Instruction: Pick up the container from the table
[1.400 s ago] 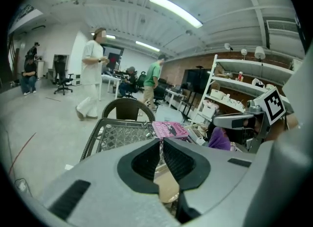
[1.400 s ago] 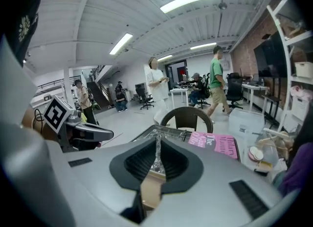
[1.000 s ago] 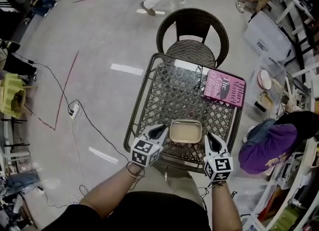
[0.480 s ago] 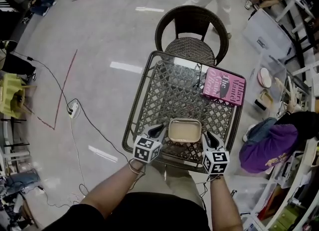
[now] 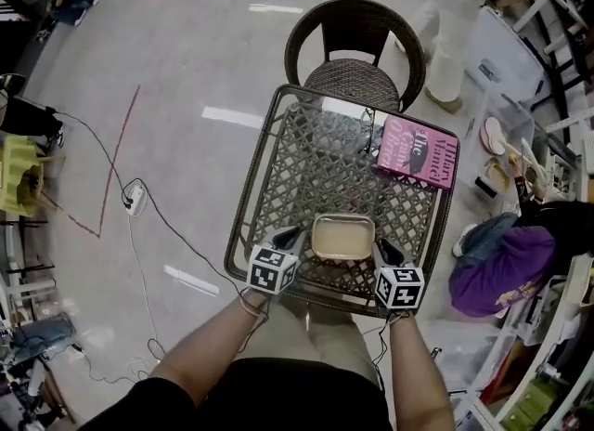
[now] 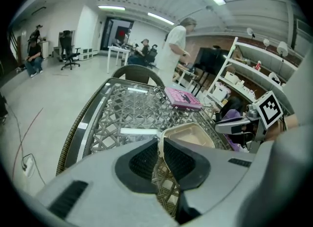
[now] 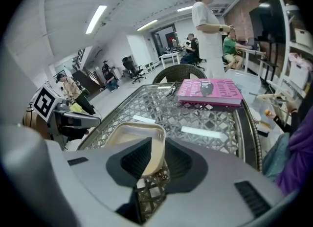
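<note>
1. Landmark: table (image 5: 320, 164), dark lattice top. The container (image 5: 343, 237), shallow, beige and round-cornered, is at the table's near edge, about midway along it
2. At the table's near-left part: left gripper (image 5: 287, 237), marker cube toward the person. In the left gripper view its jaws are closed on the container's (image 6: 193, 135) left rim, with the thin wall pinched between the dark pads (image 6: 146, 160)
3. At the table's near-right part: right gripper (image 5: 382, 251). In the right gripper view its jaws are clamped across the container's (image 7: 128, 135) right wall, one pad (image 7: 134, 160) inside and the other outside
4. Cannot tell whether the container's base rests on the table or is just clear of it
5. Pink book (image 5: 419, 150) lies flat at the table's far-right corner, well apart from the container
6. Wicker chair (image 5: 355, 48) sits just beyond the table's far edge, and a person (image 5: 450, 39) stands off the far-right corner
7. Purple bundle (image 5: 501, 269) lies on the floor near the table's right side
</note>
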